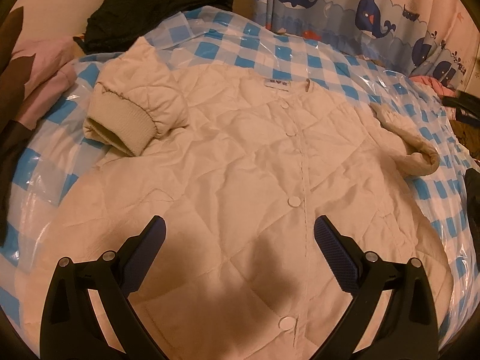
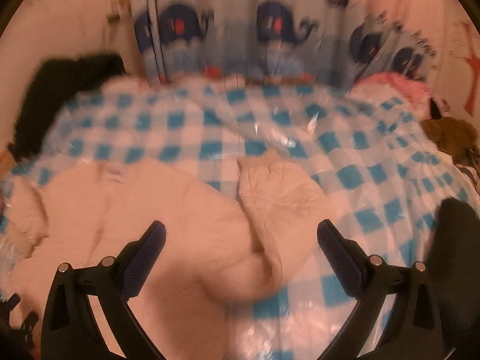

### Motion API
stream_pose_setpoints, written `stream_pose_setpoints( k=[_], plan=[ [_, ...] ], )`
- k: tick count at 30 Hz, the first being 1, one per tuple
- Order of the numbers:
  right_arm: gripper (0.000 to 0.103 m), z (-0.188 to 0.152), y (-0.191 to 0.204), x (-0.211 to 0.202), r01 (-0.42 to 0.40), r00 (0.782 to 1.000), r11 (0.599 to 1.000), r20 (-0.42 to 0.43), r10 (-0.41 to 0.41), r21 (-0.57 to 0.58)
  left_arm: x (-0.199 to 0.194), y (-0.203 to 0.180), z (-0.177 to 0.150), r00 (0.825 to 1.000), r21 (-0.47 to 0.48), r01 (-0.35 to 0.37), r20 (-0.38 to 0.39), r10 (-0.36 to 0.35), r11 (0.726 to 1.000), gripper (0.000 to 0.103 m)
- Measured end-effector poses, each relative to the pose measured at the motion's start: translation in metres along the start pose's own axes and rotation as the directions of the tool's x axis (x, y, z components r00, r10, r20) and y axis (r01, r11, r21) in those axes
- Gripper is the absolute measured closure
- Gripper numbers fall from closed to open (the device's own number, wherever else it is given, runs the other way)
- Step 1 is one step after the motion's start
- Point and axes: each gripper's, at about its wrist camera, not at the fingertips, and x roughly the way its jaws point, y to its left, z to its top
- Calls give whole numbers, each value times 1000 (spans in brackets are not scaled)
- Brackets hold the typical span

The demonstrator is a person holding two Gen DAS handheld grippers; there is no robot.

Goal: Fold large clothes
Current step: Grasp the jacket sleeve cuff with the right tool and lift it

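A cream quilted jacket (image 1: 240, 156) lies front up and buttoned on a blue-and-white checked cover (image 1: 270, 51). Its left sleeve (image 1: 135, 111) is folded in over the chest, ribbed cuff facing me. The other sleeve (image 1: 411, 141) curls out to the right on the cover. My left gripper (image 1: 240, 234) hovers open above the jacket's lower front, nothing between its fingers. In the blurred right wrist view, my right gripper (image 2: 241, 240) is open above that outstretched sleeve (image 2: 279, 198), beside the jacket body (image 2: 150, 210).
Dark clothing (image 1: 156, 9) lies at the far left of the bed, with pink and brown fabric (image 1: 39, 72) at the left edge. A whale-print curtain (image 1: 345, 6) hangs behind. Pink cloth (image 2: 390, 87) and a dark item (image 2: 453, 240) sit on the right side.
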Motion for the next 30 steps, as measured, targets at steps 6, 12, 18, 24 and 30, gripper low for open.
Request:
stream_pose_setpoints(
  k=[6, 12, 18, 24, 30],
  plan=[
    [6, 40, 16, 134, 147, 970, 986, -184, -159, -81, 9, -9, -4, 999, 42, -13, -33, 15, 999, 8],
    [6, 47, -2, 224, 216, 939, 976, -266, -219, -43, 9, -13, -6, 998, 51, 33, -58, -30, 998, 8],
    [50, 25, -36, 229, 112, 978, 988, -187, -90, 109, 12, -18, -7, 997, 66, 36, -64, -32, 997, 8],
    [88, 18, -129, 136, -242, 970, 888, 74, 231, 392, 17, -20, -9, 997, 75, 25, -71, -19, 997, 8],
    [88, -27, -235, 2, -485, 857, 752, 416, 305, 447, 19, -17, -9, 997, 50, 31, -73, -28, 998, 8]
  ],
)
